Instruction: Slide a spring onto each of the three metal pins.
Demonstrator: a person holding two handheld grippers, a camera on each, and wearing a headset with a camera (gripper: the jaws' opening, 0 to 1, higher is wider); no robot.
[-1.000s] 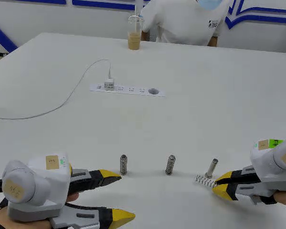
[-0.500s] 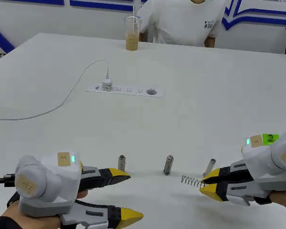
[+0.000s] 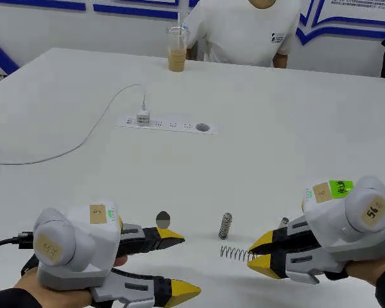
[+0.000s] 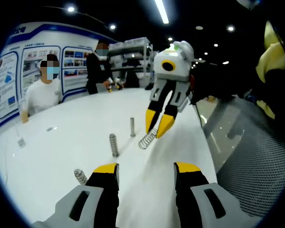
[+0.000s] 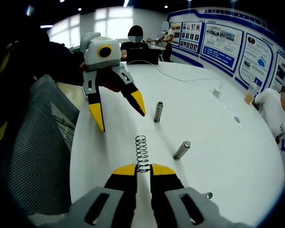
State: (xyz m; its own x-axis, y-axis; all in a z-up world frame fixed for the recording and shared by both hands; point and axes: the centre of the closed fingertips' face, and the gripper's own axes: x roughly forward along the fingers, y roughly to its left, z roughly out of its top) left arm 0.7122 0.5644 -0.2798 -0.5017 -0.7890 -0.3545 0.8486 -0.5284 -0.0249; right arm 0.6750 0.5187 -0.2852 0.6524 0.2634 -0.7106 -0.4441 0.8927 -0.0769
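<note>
White tabletop [image 3: 295, 147] carries the work in the head view. The left gripper [image 3: 179, 264] sits at seven o'clock, its yellow-tipped jaws spread wide with nothing between them. The right gripper [image 3: 256, 255], at four o'clock, pinches one end of a spring [image 3: 234, 253]; the coil lies level and points toward nine o'clock, off every pin. A first sprung pin [image 3: 163, 220] stands at twelve o'clock of the left gripper's upper jaw, partly hidden by it. A second sprung pin [image 3: 225, 225] stands upright at twelve o'clock of the held spring, and the bare pin [image 3: 283, 222] shows just behind the right gripper. A power strip [image 3: 167, 124], a cable [image 3: 83, 138] and a cup [image 3: 177, 48] lie toward twelve o'clock, near a seated person [image 3: 237, 29]. In the left gripper view, the left gripper [image 4: 146, 168] gapes at six o'clock. The right gripper [image 4: 157, 128] is at centre, with the spring [image 4: 146, 139] trailing toward seven o'clock. The bare pin [image 4: 132, 127], second sprung pin [image 4: 114, 144] and first sprung pin [image 4: 80, 176] run in a line toward eight o'clock. In the right gripper view, the right gripper [image 5: 142, 170] clamps the spring [image 5: 142, 153], which extends toward twelve o'clock. The left gripper [image 5: 118, 114] is splayed at eleven o'clock. The first sprung pin [image 5: 157, 111] stands at one o'clock of the spring, the second sprung pin [image 5: 182, 150] at three o'clock, and the bare pin [image 5: 208, 195] at four o'clock.
</note>
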